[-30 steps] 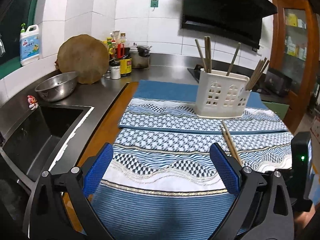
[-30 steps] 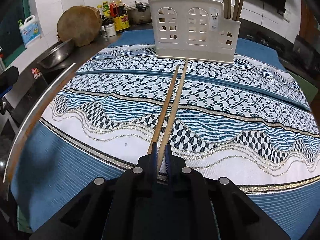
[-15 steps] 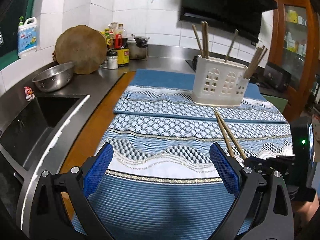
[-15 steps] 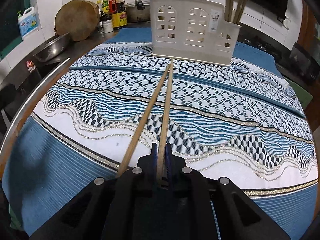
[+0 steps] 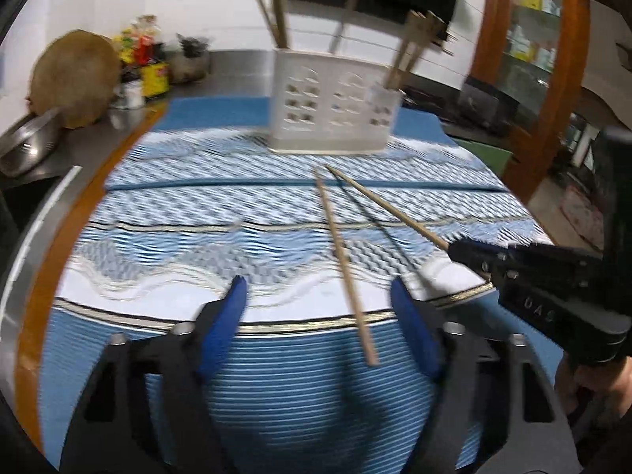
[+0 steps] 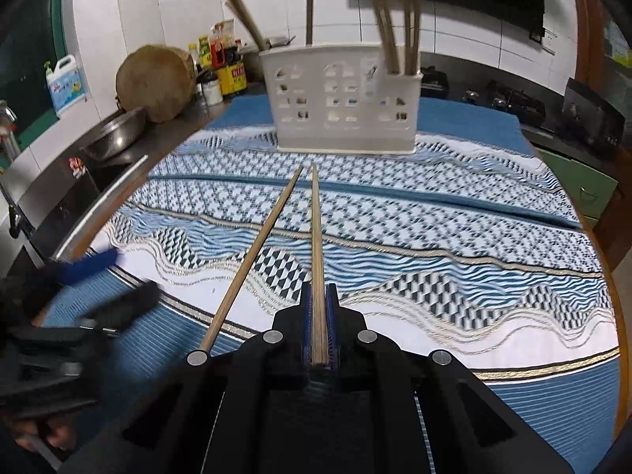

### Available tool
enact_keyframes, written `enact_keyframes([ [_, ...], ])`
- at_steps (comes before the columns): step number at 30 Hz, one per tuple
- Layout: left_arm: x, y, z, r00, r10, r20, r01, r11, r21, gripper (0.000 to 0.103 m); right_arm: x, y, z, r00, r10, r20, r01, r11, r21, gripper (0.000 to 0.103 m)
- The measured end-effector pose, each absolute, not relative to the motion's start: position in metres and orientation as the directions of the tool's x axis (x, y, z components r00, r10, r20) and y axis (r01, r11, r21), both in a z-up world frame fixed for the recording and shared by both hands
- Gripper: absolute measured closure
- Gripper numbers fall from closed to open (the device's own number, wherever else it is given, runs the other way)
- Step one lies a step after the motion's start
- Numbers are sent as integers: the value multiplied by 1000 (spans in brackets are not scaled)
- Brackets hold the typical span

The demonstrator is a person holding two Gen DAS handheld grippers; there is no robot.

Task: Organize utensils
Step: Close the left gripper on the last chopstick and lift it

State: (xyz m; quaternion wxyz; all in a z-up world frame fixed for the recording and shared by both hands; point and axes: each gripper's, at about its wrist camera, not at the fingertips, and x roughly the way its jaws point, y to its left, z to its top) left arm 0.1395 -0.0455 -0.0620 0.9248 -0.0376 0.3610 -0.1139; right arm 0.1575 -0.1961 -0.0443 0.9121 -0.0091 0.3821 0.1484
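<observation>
Meanwhile the right claw (image 6: 319, 330) was clamped on only one chopstick (image 6: 316, 245); the loose chopstick (image 5: 343, 264) had splayed off, lying lower centre on the worktop cloth (image 5: 177, 213). Around it the left claw (image 5: 318, 318), half-wide, had just been closing, probably to retrieve it for the holder (image 6: 343, 98).

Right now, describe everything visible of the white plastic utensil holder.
The white plastic utensil holder is a boxy caddy with arched window-like cutouts in its walls. It stands upright at the far end of the blue patterned cloth. Wooden chopsticks stick up from it, most clustered at its right end. Neither gripper touches it.
</observation>
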Motion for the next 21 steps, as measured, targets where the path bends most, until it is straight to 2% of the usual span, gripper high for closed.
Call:
enact_keyframes([
  [6,156,-64,-79,653,-286,-702,212,958,-193,69,157,-211,-32,687,277,-672,-281,954,106,96],
  [9,162,-71,-86,631,-289,-720,213,957,-197,77,159,-216,-31,689,280,-669,-280,954,111,96],
  [12,167,-77,-91,615,-281,-737,217,959,-184,84,161,-219,-33,687,283,-669,-280,953,116,96],
  [17,174,-79,-95,608,-240,-756,184,970,-160,87,161,-223,-34,685,288,-669,-281,952,122,96],
  [21,175,-80,-95,613,-206,-763,169,977,-127,95,160,-221,-32,687,288,-668,-285,951,117,96],
])
